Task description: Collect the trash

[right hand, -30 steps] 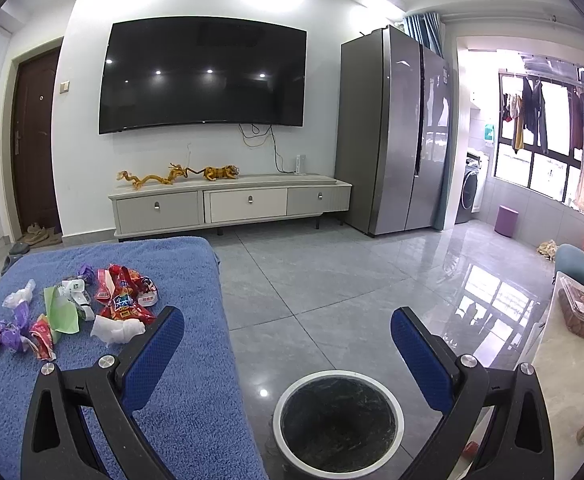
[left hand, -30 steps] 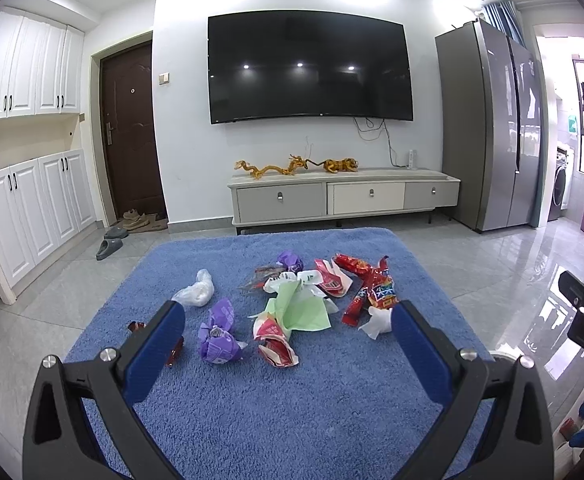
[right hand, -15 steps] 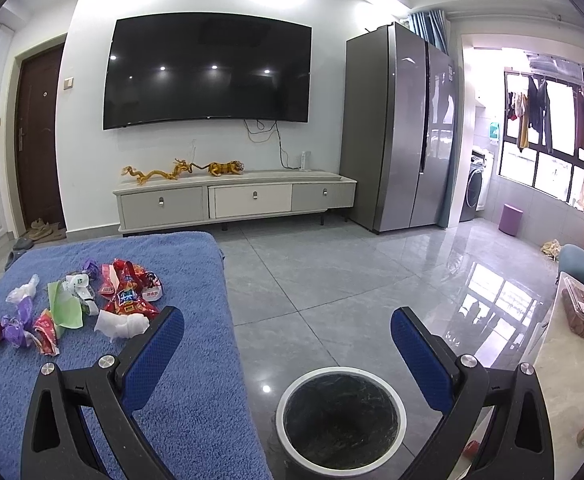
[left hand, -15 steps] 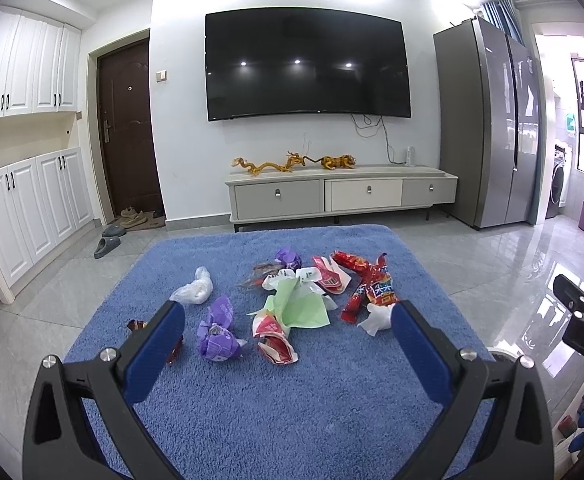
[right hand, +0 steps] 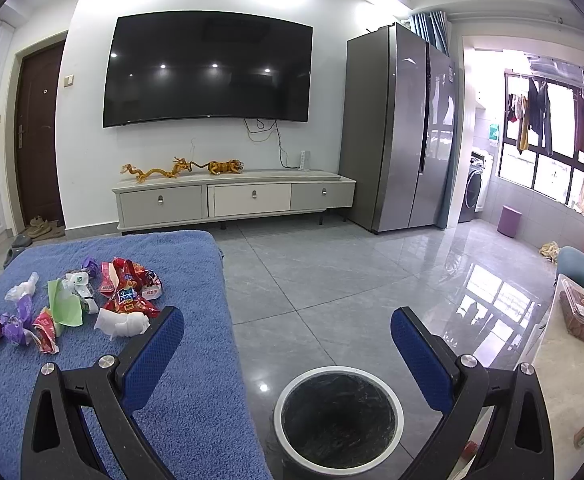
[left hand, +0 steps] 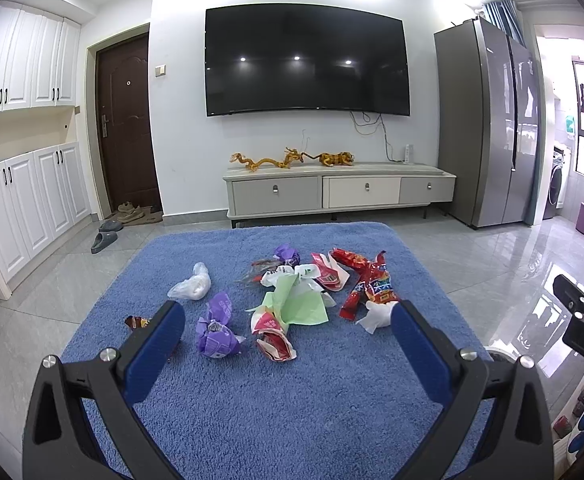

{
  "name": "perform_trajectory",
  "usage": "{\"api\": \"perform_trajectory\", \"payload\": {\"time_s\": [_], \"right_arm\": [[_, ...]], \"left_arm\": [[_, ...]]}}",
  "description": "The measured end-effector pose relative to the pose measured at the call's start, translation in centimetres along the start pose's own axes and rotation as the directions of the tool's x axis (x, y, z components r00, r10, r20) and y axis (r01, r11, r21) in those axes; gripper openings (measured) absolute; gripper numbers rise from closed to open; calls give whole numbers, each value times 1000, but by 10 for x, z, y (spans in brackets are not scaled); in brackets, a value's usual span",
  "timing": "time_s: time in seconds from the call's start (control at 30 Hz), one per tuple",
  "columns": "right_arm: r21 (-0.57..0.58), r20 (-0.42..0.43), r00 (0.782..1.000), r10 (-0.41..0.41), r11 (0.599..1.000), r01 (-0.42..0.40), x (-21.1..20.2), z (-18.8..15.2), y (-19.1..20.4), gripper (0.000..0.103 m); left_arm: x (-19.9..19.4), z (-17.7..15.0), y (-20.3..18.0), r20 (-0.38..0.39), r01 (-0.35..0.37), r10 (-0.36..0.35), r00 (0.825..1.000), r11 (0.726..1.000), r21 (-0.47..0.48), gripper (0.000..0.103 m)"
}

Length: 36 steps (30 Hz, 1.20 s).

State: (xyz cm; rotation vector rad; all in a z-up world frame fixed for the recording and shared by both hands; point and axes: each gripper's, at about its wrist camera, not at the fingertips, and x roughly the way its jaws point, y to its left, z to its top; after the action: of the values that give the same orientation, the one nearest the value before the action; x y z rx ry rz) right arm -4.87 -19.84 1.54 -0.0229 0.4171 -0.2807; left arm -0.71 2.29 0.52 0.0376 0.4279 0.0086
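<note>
A fluffy blue terry cloth [left hand: 292, 400] covers the worktop and fills the lower middle of the left wrist view. On it, at centre frame, lies a loose heap of trash, all crumpled film, foil and paper. Roughly nine pieces can be counted: one clear, cloudy plastic bag [left hand: 191, 287] at the left of the heap, two purple wrappers, the nearer one [left hand: 215, 334] knotted into a lump and a smaller one [left hand: 287, 255] at the back, one pale green sheet [left hand: 300, 306] folded in soft creases, one red-and-white crushed packet [left hand: 272, 336] in front of it, one glossy red snack bag [left hand: 366, 282] with blue print on the right, one white tissue wad [left hand: 378, 314] just below that, one small brown foil scrap [left hand: 137, 323] at the far left, and a red-and-white packet [left hand: 329, 274] behind.

The left hand-held gripper [left hand: 283, 332] hangs over the cloth with its two blue, dimpled rubber pads spread wide, holding nothing. The right hand-held gripper [right hand: 287, 336] is likewise wide apart and empty; at the bottom centre of its view sits one round bin [right hand: 338, 376], white-rimmed and lined with black plastic, on glossy grey floor tiles [right hand: 352, 280] beside the cloth's edge.
</note>
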Motion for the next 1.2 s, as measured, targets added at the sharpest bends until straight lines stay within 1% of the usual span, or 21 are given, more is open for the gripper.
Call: {"api": "perform_trajectory", "payload": {"time_s": [0.33,0.6,0.83,0.97,1.03,1.17,1.2], "right_arm": [[12,8,1000,6,1000,-6,-1,2,1,103],[-2,14,1000,17,1000,-17,-5,4,5,103],[8,-24,998,57,998,-57,0,7,10,103],[8,-61,994,95,996,-94,9,8,13,103],[4,-82,988,132,991,-132,15,9,18,103],[0,-130,965,226,974,-228,30,11,28,103],[-6,-146,956,255,966,-259,34,12,33,103]], "left_arm": [[2,0,1,-36,37,-37,999,999,-3,103],[5,0,5,-46,54,-55,997,998,-11,103],[14,-1,14,-73,67,-70,995,997,-36,103],[21,-1,24,-89,64,-69,994,997,-50,103],[26,-3,36,-101,51,-57,993,997,-59,103],[39,-7,69,-134,-2,-11,991,996,-92,103],[43,-9,82,-143,-25,10,990,995,-100,103]]}}
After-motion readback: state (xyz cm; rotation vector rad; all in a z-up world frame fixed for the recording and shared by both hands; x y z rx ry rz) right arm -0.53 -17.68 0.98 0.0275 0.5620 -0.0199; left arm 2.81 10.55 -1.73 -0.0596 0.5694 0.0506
